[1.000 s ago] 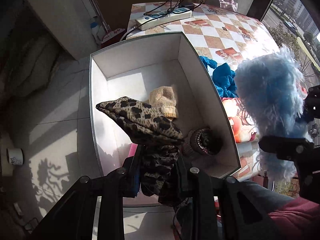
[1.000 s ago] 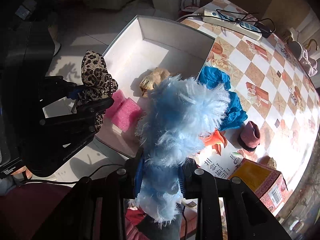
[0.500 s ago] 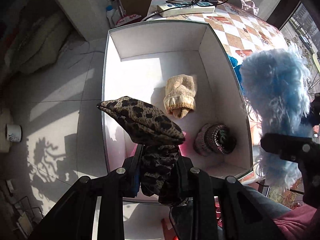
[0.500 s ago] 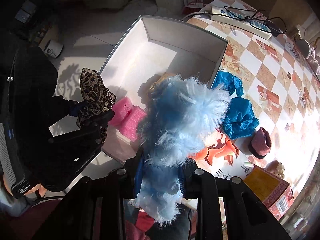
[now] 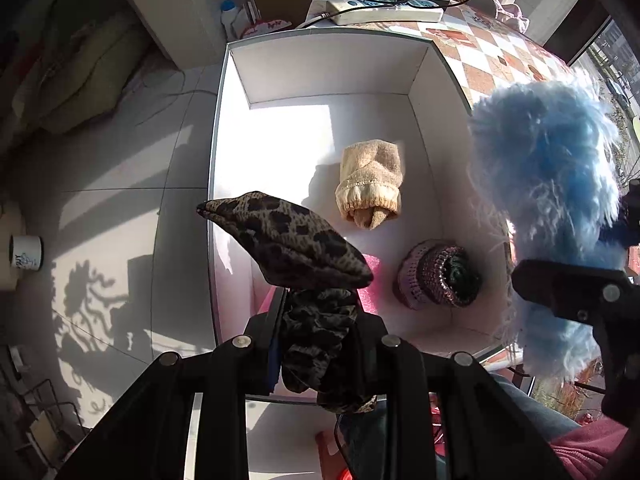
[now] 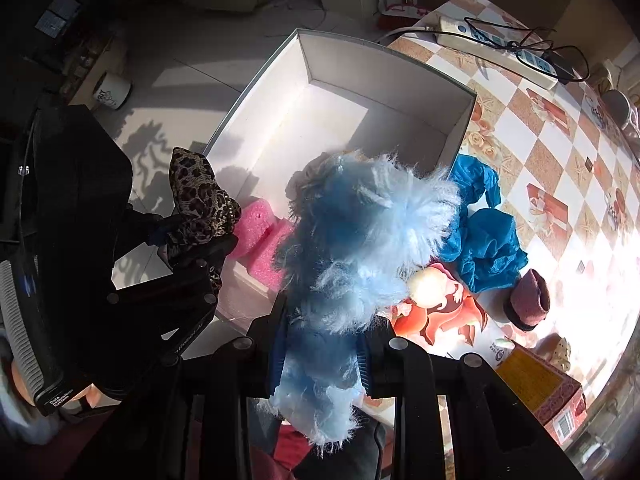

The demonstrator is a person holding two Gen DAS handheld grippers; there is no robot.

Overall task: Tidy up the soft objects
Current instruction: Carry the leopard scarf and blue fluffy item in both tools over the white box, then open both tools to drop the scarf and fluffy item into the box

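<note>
leopard-print cloth (image 5: 292, 248) sits pinched in the left gripper (image 5: 316, 332) jaws above the white box (image 5: 336, 64) at its 7 o'clock corner, poised to drop in, while the right gripper (image 6: 320, 352) jaws clamp blue fluff (image 6: 360, 240) over the 5 o'clock rim.

Left wrist view: from above the white box (image 5: 336, 76), facing almost straight down into it — close, over its near end.
Right wrist view: from above the box's table-side edge, tilted steeply down toward the box (image 6: 384, 80).
Shared: the box interior, the power strip (image 5: 384, 10) (image 6: 496, 44) beyond the box's far end — each gripper appears in the other's view.
</note>
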